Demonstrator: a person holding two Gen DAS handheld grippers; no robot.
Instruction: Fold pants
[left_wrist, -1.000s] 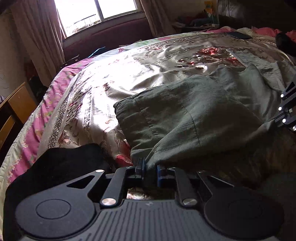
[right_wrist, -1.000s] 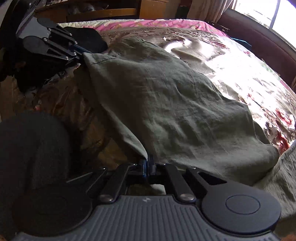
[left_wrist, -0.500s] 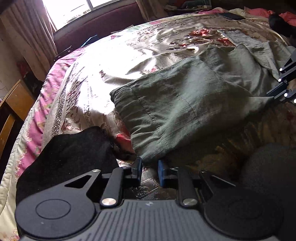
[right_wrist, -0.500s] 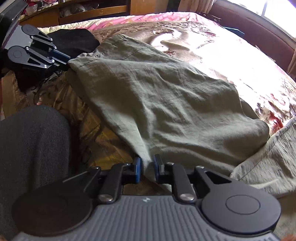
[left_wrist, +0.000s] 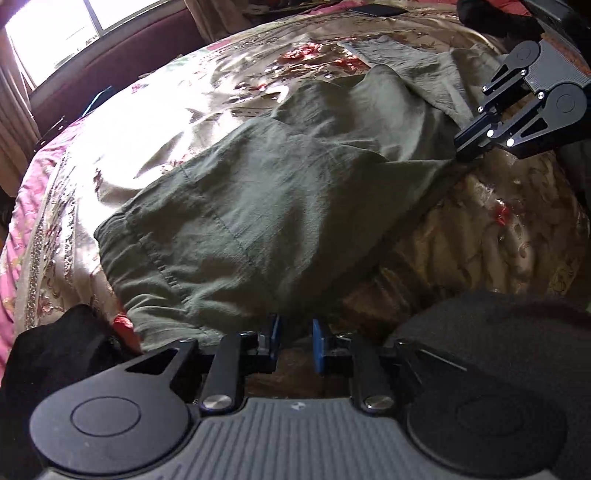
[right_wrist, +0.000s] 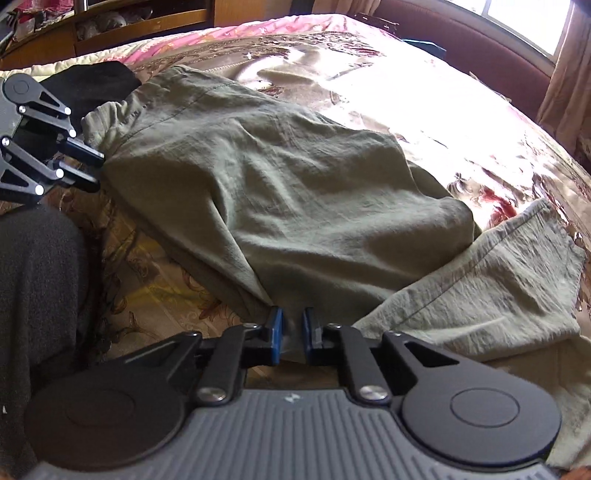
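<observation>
Olive-green pants (left_wrist: 258, 206) lie folded over on a floral satin bedspread (left_wrist: 166, 122); they fill the middle of the right wrist view (right_wrist: 295, 192). The waistband is at the left in the left wrist view. My left gripper (left_wrist: 294, 345) is open, its jaws apart at the near edge of the pants, holding nothing. My right gripper (right_wrist: 293, 334) is open, with a fold of the pants still lying between its blue pads. Each gripper shows in the other's view: the right gripper (left_wrist: 466, 147) and the left gripper (right_wrist: 96, 170), both at the fabric's edge.
A black cloth (left_wrist: 55, 354) lies at the bed's near left corner. A loose lower part of the pants (right_wrist: 498, 280) spreads to the right. A dark grey sleeve or knee (right_wrist: 37, 280) is close by. Window, curtains and a wooden cabinet (right_wrist: 140, 22) surround the bed.
Both grippers went from shut on the pants' edge to open. The fabric dropped flat on the bed. Both grippers pulled back slightly.
</observation>
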